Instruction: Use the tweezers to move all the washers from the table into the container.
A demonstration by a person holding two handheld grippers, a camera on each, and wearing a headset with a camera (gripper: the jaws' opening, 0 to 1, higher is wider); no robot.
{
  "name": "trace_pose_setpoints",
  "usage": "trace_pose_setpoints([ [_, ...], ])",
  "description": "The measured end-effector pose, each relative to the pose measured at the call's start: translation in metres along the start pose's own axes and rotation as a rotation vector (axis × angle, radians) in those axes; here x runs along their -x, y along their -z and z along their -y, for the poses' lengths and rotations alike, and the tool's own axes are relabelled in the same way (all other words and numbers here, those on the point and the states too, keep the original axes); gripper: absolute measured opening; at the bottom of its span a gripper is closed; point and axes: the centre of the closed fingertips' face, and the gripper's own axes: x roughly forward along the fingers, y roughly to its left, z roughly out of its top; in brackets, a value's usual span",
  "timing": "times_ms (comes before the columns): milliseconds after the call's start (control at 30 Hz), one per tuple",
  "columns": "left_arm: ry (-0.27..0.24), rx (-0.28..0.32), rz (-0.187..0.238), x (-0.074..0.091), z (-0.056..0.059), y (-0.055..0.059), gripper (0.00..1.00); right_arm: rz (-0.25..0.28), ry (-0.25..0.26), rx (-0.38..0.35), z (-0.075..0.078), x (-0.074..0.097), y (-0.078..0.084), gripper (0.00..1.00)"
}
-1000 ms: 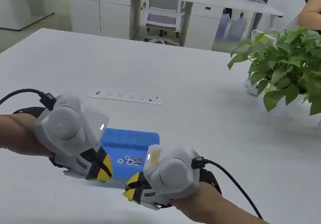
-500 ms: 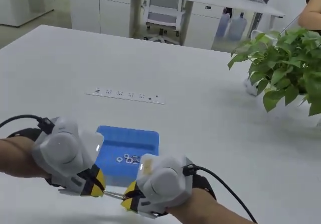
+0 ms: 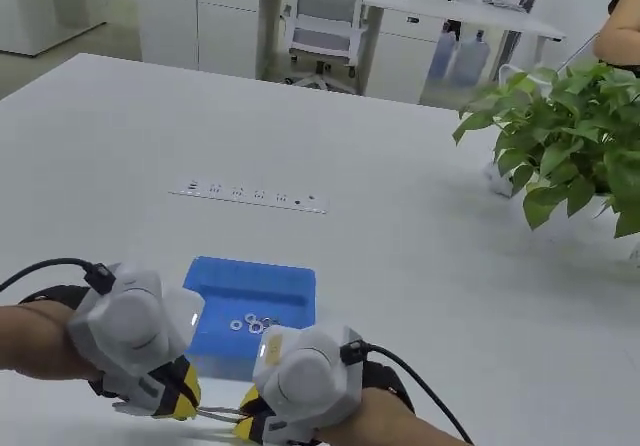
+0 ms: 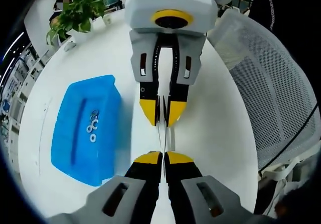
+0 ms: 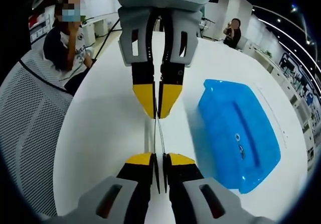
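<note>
The left gripper point(image 4: 163, 156) and the right gripper point(image 5: 159, 158) face each other nose to nose low over the white table point(image 4: 210, 118). Each has its yellow-tipped jaws pressed all but together on the tweezers point(image 4: 164, 138), a thin steel pair bridging the short gap between the two sets of tips. Just to the left gripper's left, and so to the right gripper's right, sits the container point(image 4: 108, 128), a shallow blue rectangular tray flat on the table. A small cluster of washers point(image 4: 93, 126), little silver rings, lies near its middle. Beyond the container from the grippers a white power strip point(image 3: 248, 194) lies flat. Farther off to the right stands a leafy plant point(image 3: 575, 136).
</note>
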Motion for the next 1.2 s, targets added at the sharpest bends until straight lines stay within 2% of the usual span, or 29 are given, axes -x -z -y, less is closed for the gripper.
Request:
trace_pose_setpoints([
  [167,0.017,0.003,-0.005,-0.004,0.004,0.003,0.06,-0.013,-0.012,-0.003,-0.005,-0.002,0.003,0.12],
  [400,0.035,0.009,-0.022,-0.011,0.010,0.010,0.06,-0.009,-0.010,-0.019,-0.006,-0.001,0.004,0.15],
  [567,0.035,0.017,-0.019,-0.014,0.013,0.011,0.06,-0.008,-0.003,-0.030,-0.007,0.001,0.005,0.17],
  [733,0.018,0.016,-0.015,-0.013,0.010,0.011,0.06,-0.010,-0.002,-0.031,-0.009,0.000,0.005,0.20],
  [800,0.017,0.024,-0.011,-0.013,0.010,0.011,0.07,-0.013,0.002,-0.038,-0.009,0.001,0.005,0.24],
  [900,-0.003,0.037,-0.004,-0.009,0.008,0.012,0.11,-0.004,0.017,-0.058,-0.008,0.008,0.003,0.27],
  [1000,-0.020,0.086,0.033,-0.003,0.007,0.009,0.18,-0.004,0.029,-0.083,-0.005,0.014,0.005,0.33],
  [1067,-0.042,0.113,0.063,0.003,0.005,0.007,0.22,0.004,0.061,-0.102,-0.001,0.021,0.007,0.36],
  [1100,-0.058,0.141,0.091,0.007,0.004,0.004,0.24,0.019,0.077,-0.122,0.002,0.026,0.007,0.38],
  [1200,-0.082,0.196,0.148,0.016,0.003,0.000,0.31,0.038,0.123,-0.175,0.009,0.037,0.010,0.49],
])
